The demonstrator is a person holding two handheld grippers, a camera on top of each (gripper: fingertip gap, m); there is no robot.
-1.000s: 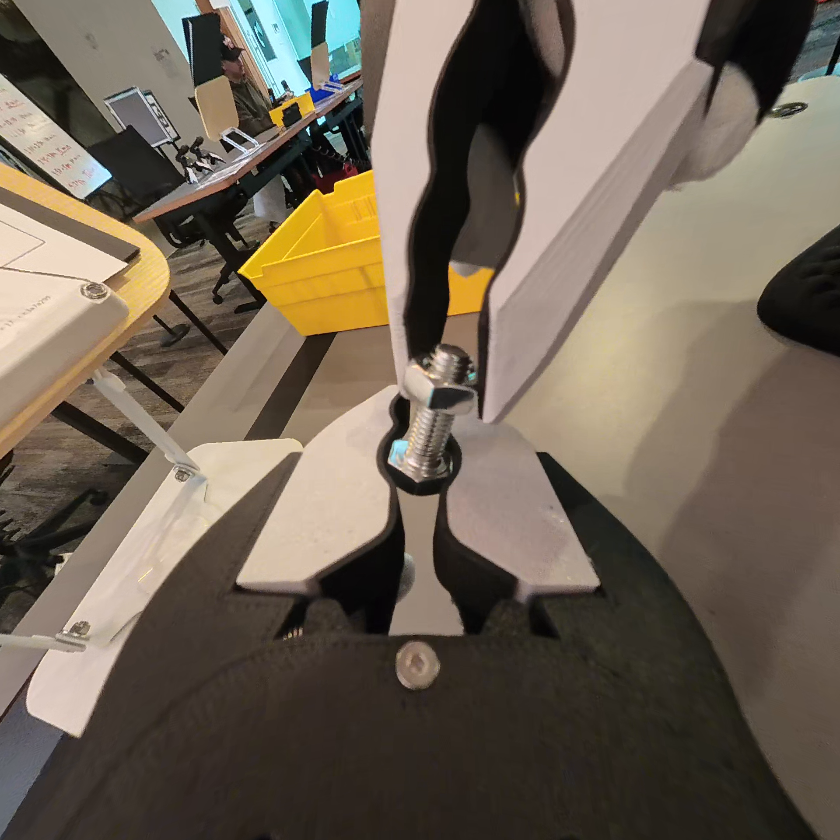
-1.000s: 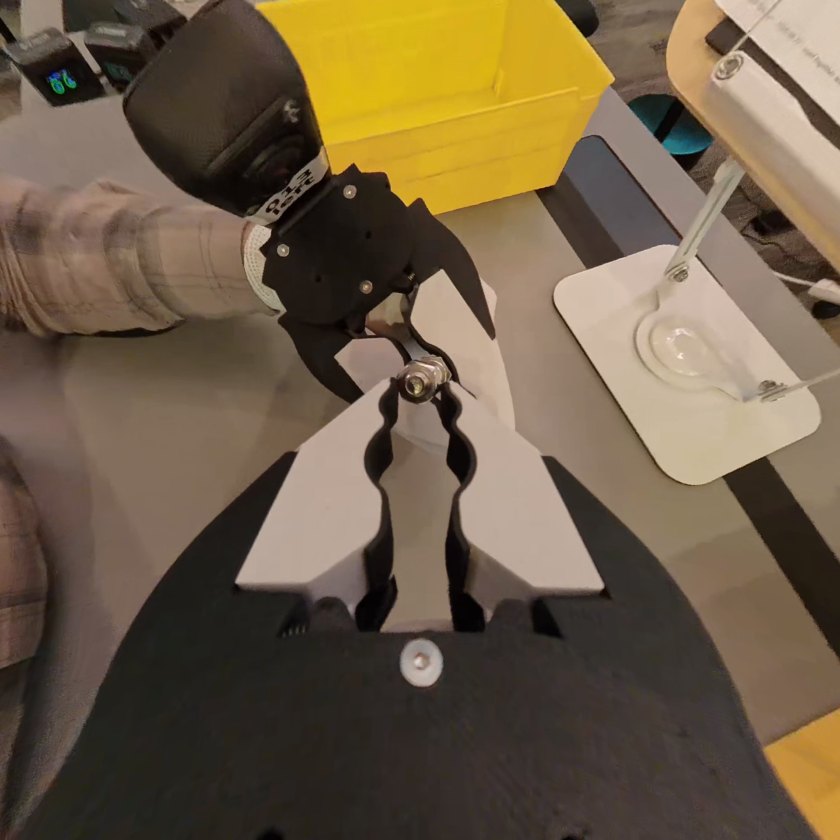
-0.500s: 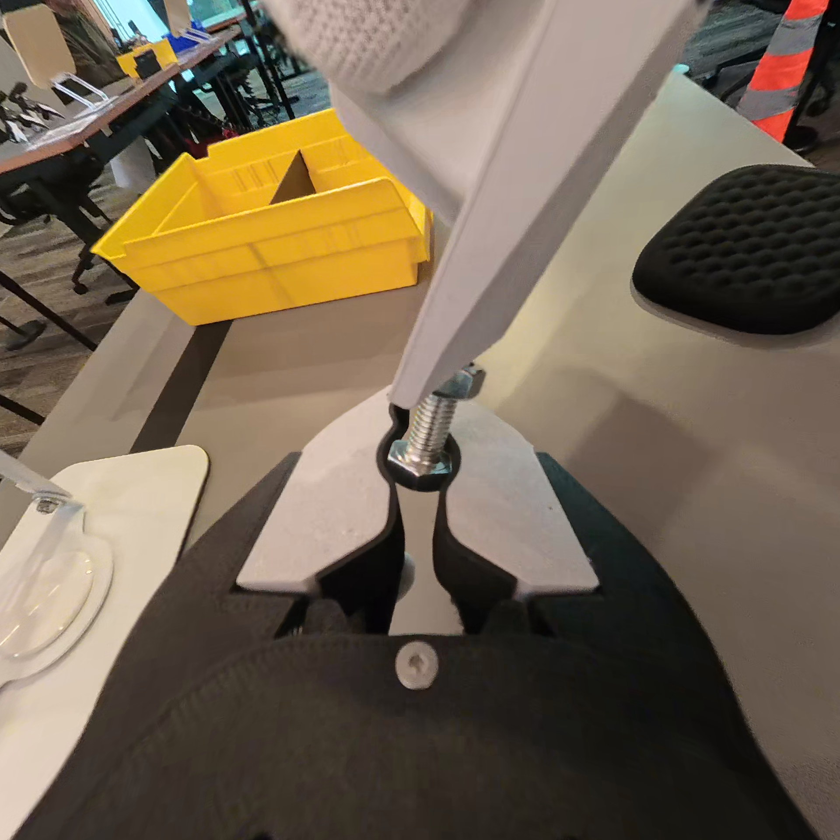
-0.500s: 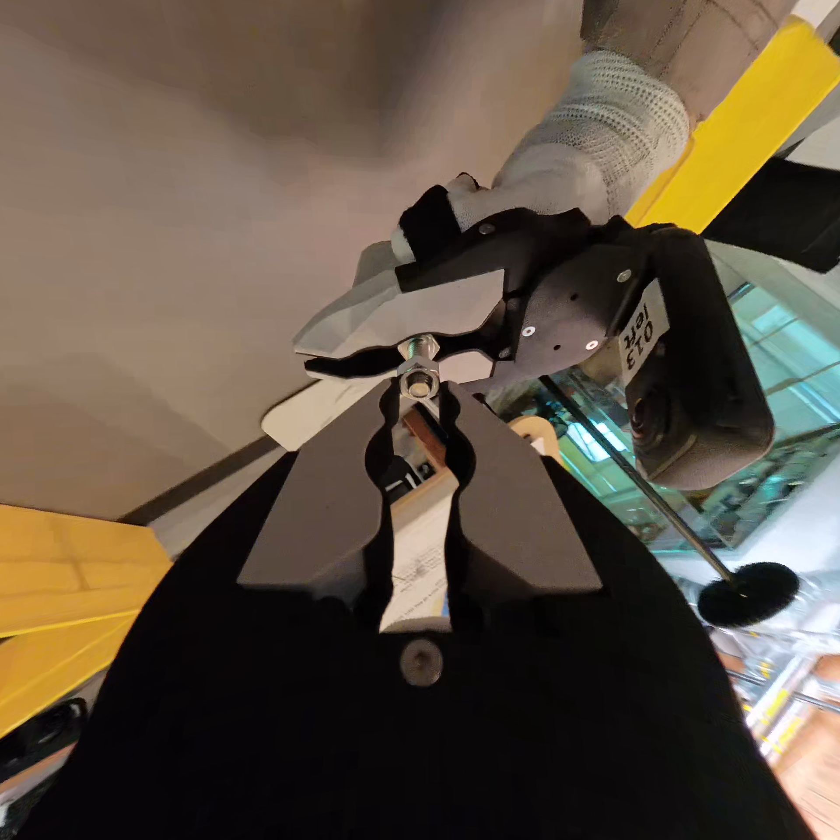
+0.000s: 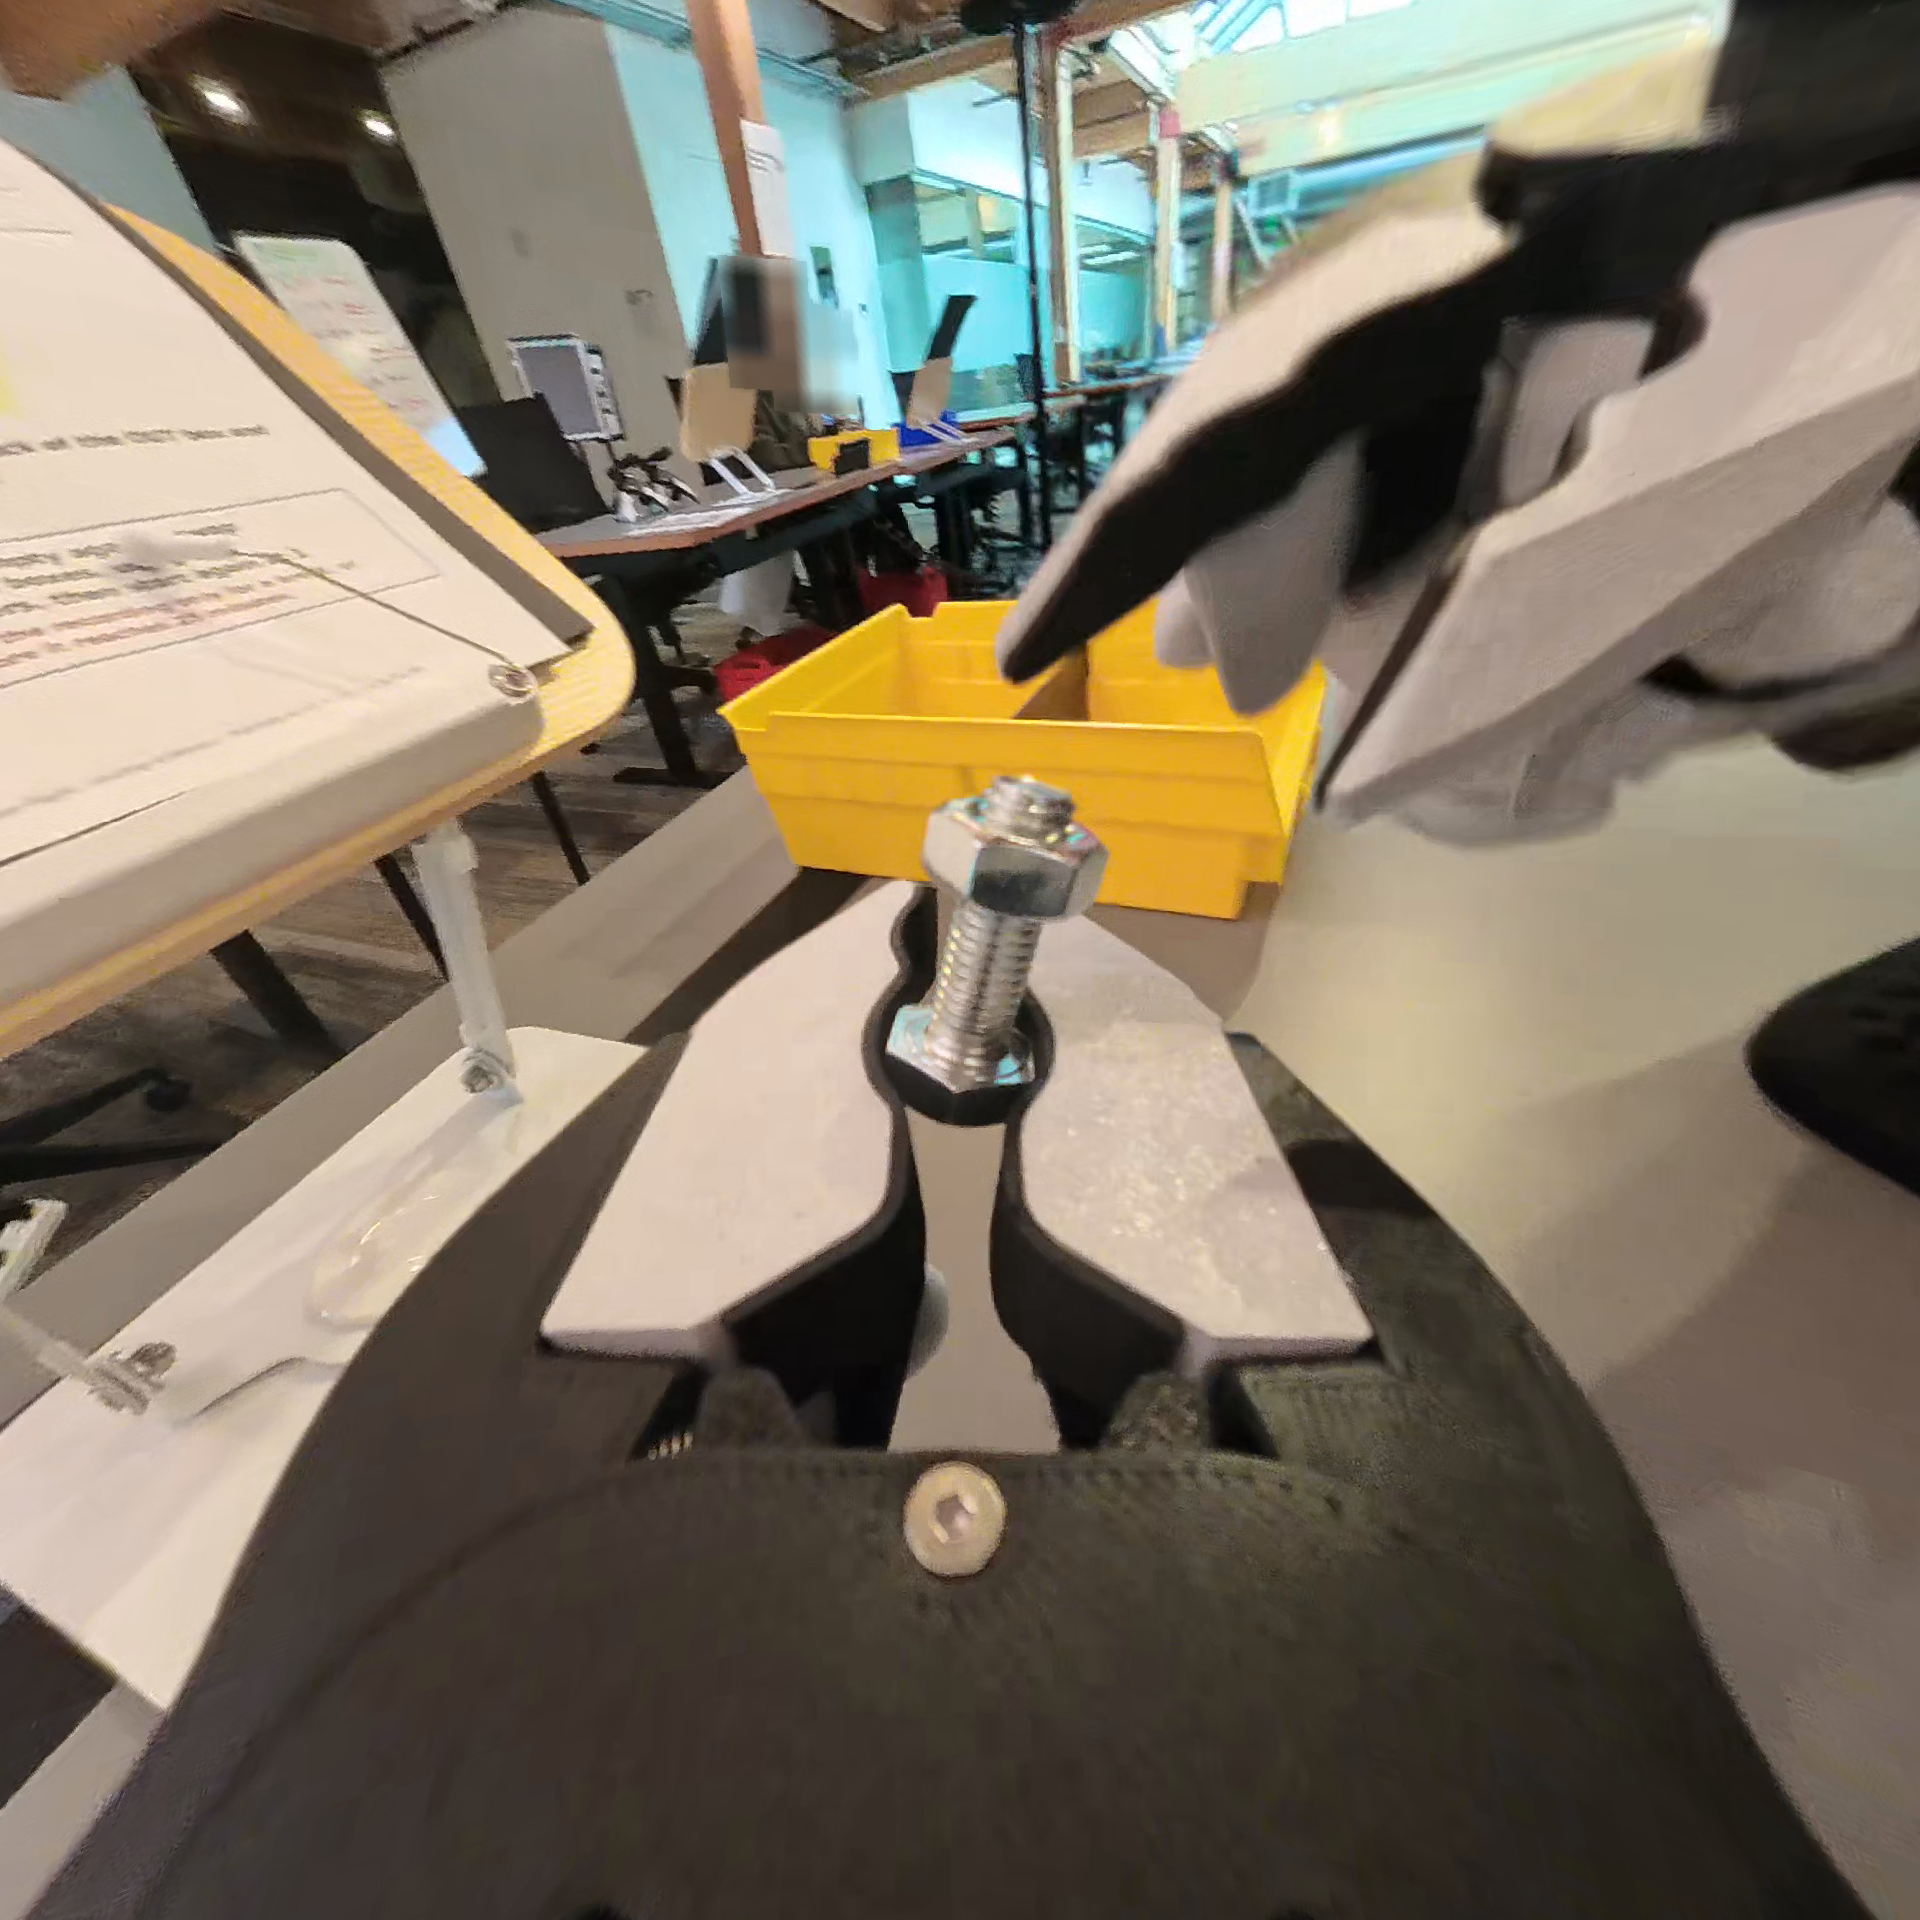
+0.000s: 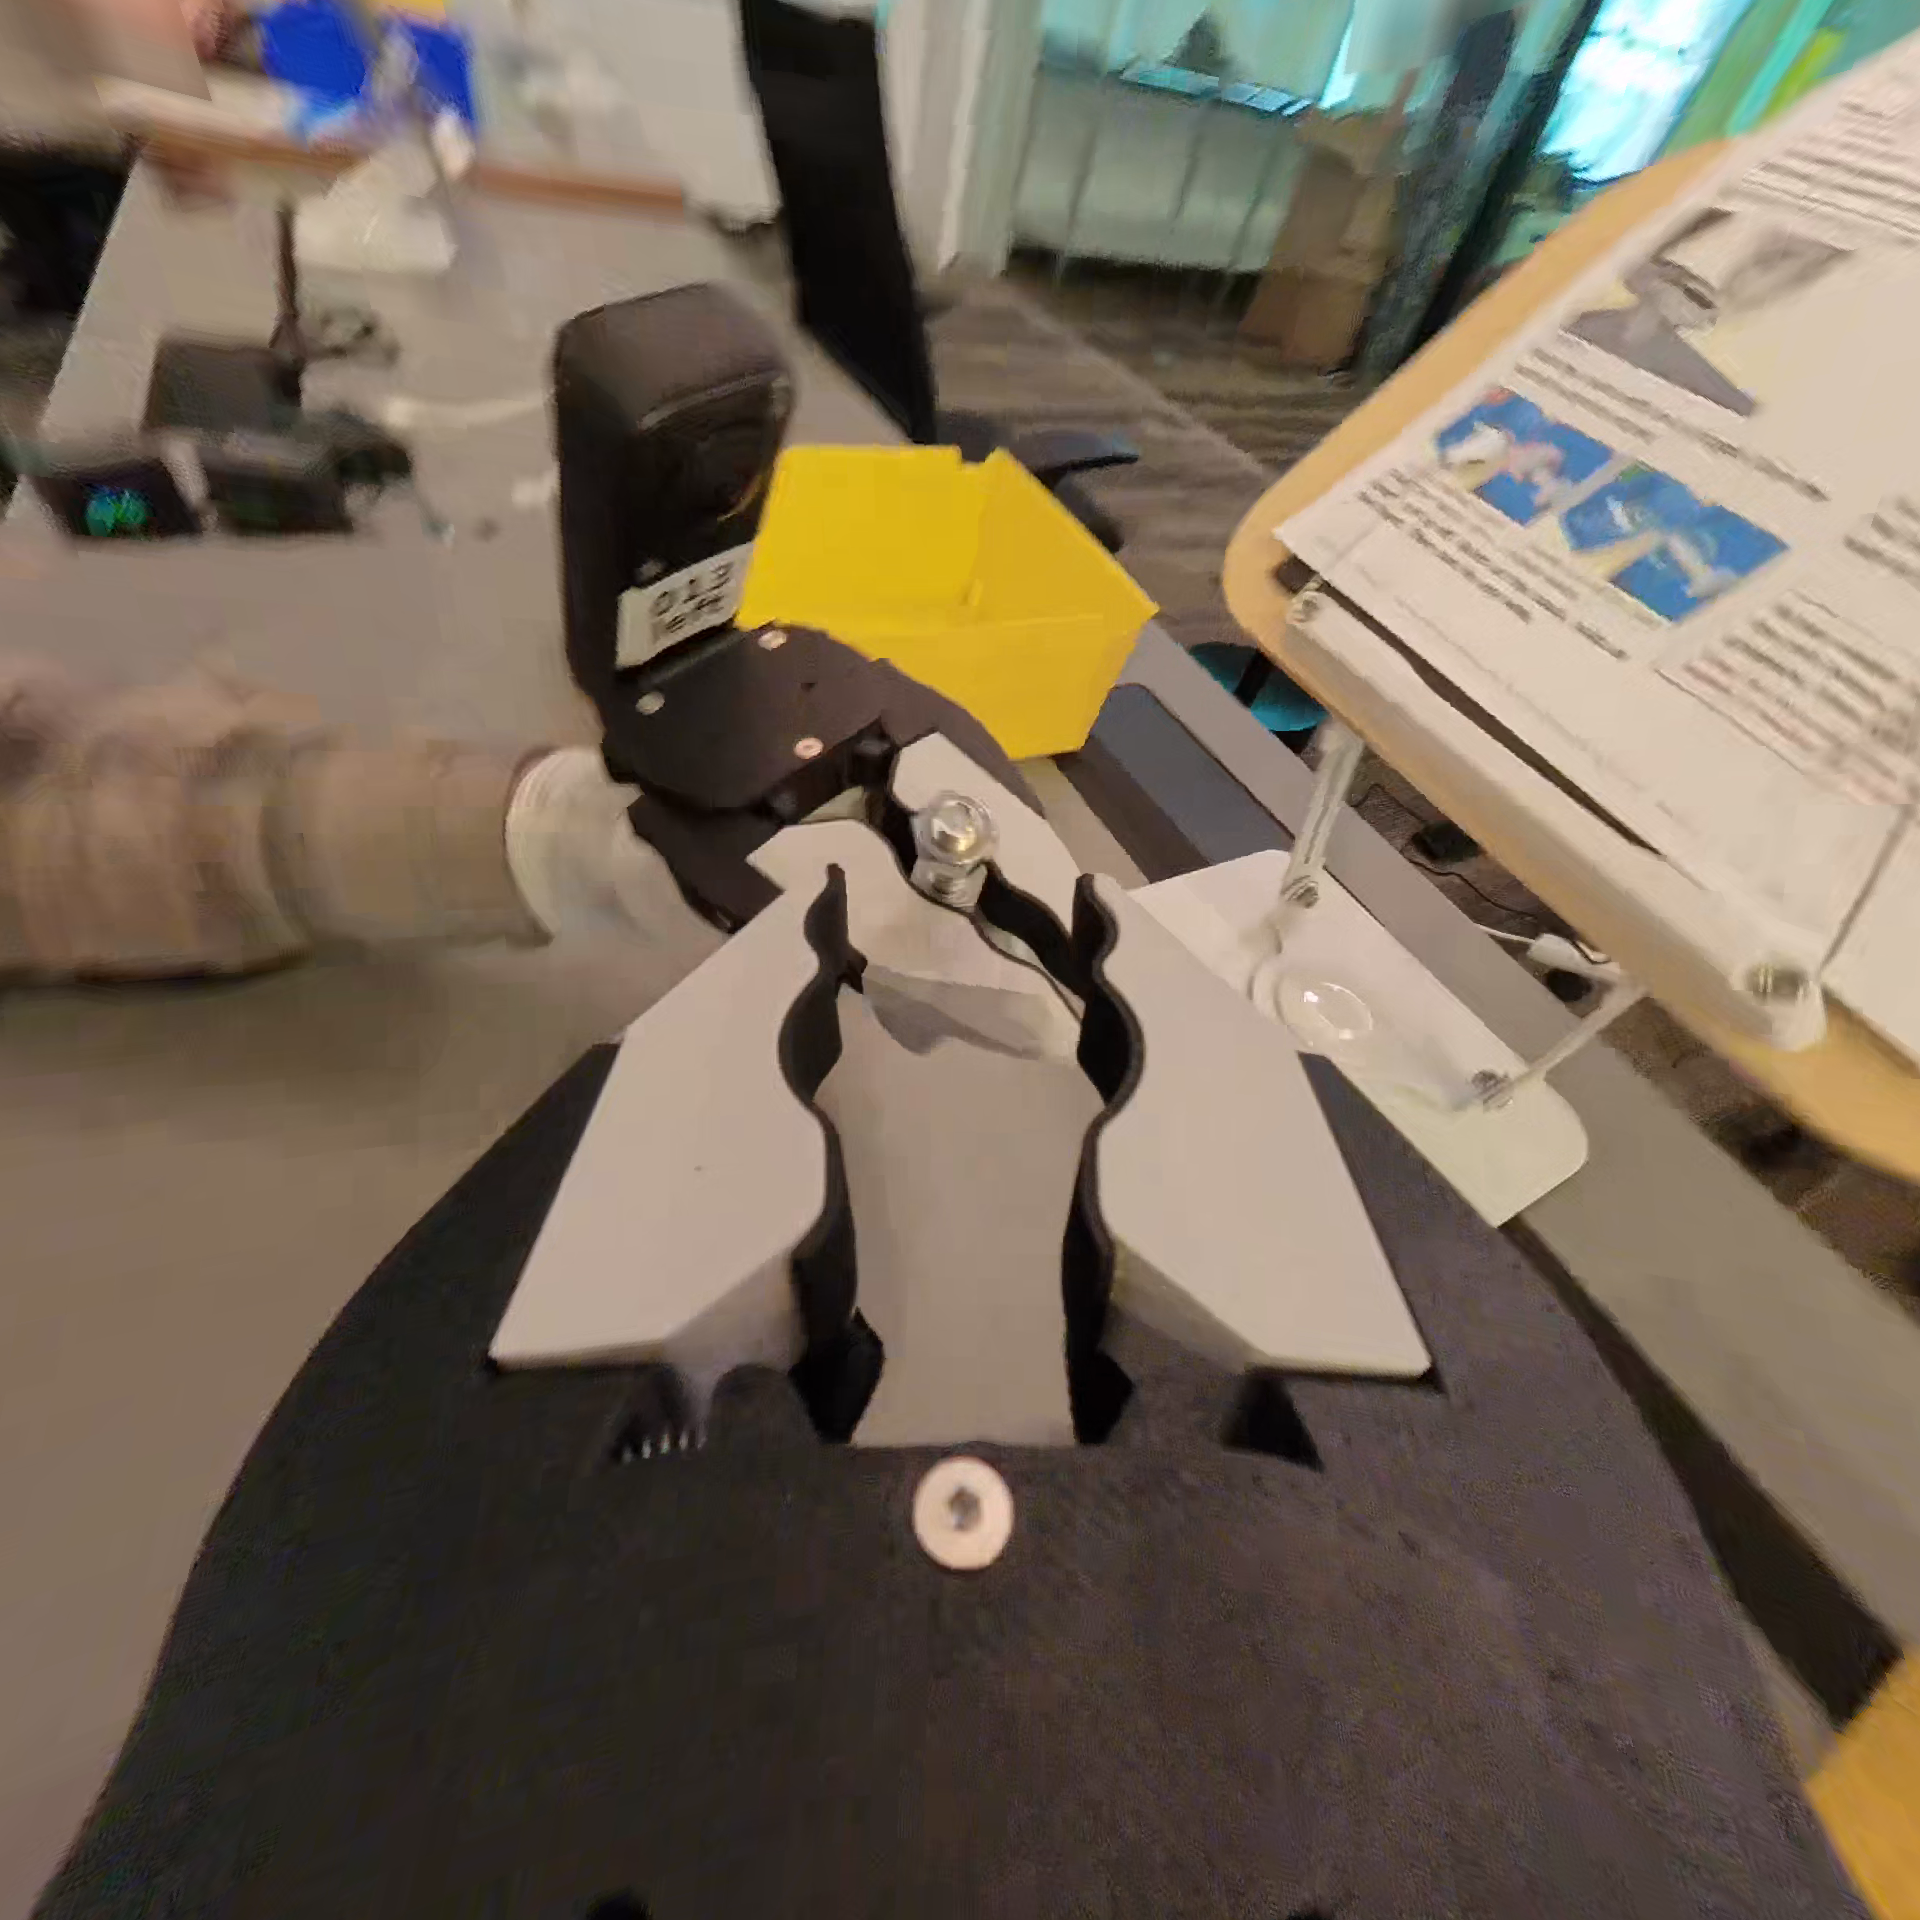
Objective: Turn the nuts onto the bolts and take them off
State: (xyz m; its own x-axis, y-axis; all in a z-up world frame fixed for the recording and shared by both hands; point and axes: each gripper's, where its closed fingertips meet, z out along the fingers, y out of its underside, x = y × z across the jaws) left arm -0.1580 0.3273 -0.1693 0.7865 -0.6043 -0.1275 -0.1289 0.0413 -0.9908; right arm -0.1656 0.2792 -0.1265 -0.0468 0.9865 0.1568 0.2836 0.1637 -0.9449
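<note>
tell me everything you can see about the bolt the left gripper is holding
The bolt is shiny silver metal with a threaded shank and a hex head. It stands nearly upright, head down, clamped between the shut left gripper fingers. A silver hex nut sits near its top, the tip just showing above. The open right gripper is off it.

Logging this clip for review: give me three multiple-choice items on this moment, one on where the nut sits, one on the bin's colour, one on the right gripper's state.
1. Where is the nut?
A. near the bolt's threaded tip
B. on the table
C. in the bin

2. What colour is the bin?
A. blue
B. yellow
C. red

3. The right gripper is:
A. shut on the nut
B. shut on the bolt
C. open and holding nothing

Answers: 1 A, the nut rides high on the thread; 2 B, its walls are yellow; 3 C, its fingers stand apart, short of the bolt that the left gripper clamps by the head.
</note>
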